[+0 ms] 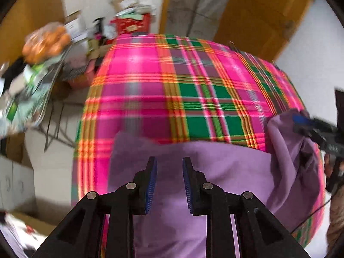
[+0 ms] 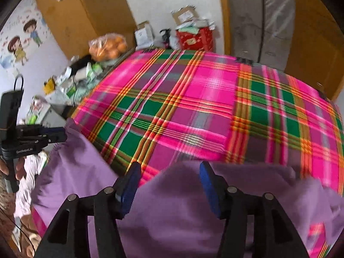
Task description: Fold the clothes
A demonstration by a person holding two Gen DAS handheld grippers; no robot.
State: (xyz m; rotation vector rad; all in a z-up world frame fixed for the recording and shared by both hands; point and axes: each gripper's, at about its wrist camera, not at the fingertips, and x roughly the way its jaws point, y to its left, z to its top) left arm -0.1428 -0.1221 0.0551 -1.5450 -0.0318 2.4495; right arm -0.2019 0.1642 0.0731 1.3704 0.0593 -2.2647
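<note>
A purple garment [image 1: 225, 172] [image 2: 172, 215] lies at the near edge of a bed covered with a pink and green plaid sheet [image 1: 150, 75] [image 2: 193, 107]. In the left wrist view my left gripper [image 1: 169, 161] hovers over the garment, its blue pads apart with nothing pinched between them. My right gripper [image 2: 169, 165] is spread wide, and a mound of purple cloth rises between its fingers. In the left wrist view, the garment's right side bunches up against the right gripper [image 1: 305, 122]. The left gripper [image 2: 62, 133] sits at the cloth's raised left corner. Both views are motion-blurred.
A cluttered side table [image 1: 25, 92] [image 2: 64, 86] stands left of the bed, with a bag of oranges [image 1: 45, 40] [image 2: 108, 46]. A red box [image 1: 131, 24] [image 2: 194, 37] and cartons sit beyond the far edge. Wooden doors stand behind. A hand [image 2: 13, 167] grips the left tool.
</note>
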